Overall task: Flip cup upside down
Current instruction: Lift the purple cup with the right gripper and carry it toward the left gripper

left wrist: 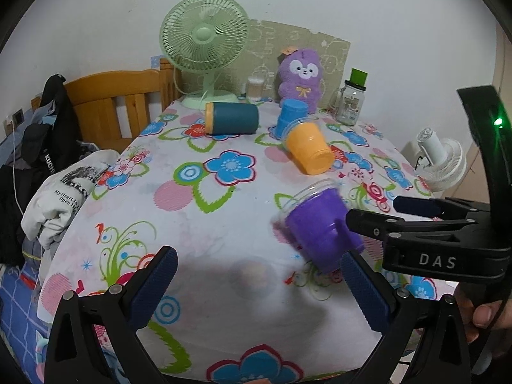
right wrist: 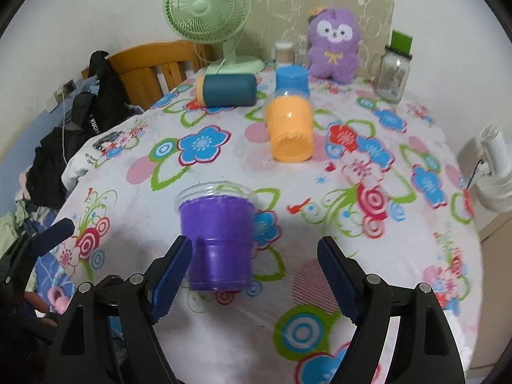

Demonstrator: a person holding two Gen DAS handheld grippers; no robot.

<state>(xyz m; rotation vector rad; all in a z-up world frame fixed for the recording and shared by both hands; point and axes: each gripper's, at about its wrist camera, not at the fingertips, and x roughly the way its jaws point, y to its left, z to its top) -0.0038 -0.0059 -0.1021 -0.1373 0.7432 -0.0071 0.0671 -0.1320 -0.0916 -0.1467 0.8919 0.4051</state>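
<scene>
Found the purple plastic cup with a clear rim (right wrist: pixel 216 240) low on the flowered bench (right wrist: pixel 320 192), tipped so that its long axis ran away from the right wrist camera: base nearest, open mouth pointing off toward the far wall. Could not tell whether it rested fully on the cloth or hung just above it; looked smeared in the left wrist view.

Caught it inside the spread of the right gripper (right wrist: pixel 256 243), well off centre, its side against the blue pad of the left-hand finger and apart from the other. Read those fingers as released, gripping nothing. Judged the right gripper the nearer by far, reaching the cup's base end from the side in the left wrist view (left wrist: pixel 372 211). Placed the left gripper (left wrist: pixel 257 259) with fingers likewise released and bare, the cup ahead and to their right. Judged that the coming grasp would need to close across the cup's body, square to that axis, before rolling the mouth downward.

Made out "DAS" in white on the right gripper's black body. Made out "KUCH" on a black garment (left wrist: pixel 48 153) at the bench's left edge.

Noted farther back an orange plastic cup (right wrist: pixel 289 128) on its side, a blue cup (right wrist: pixel 292 78) mouth down, and a teal cylinder with an orange end (right wrist: pixel 227 89) lying flat.
</scene>
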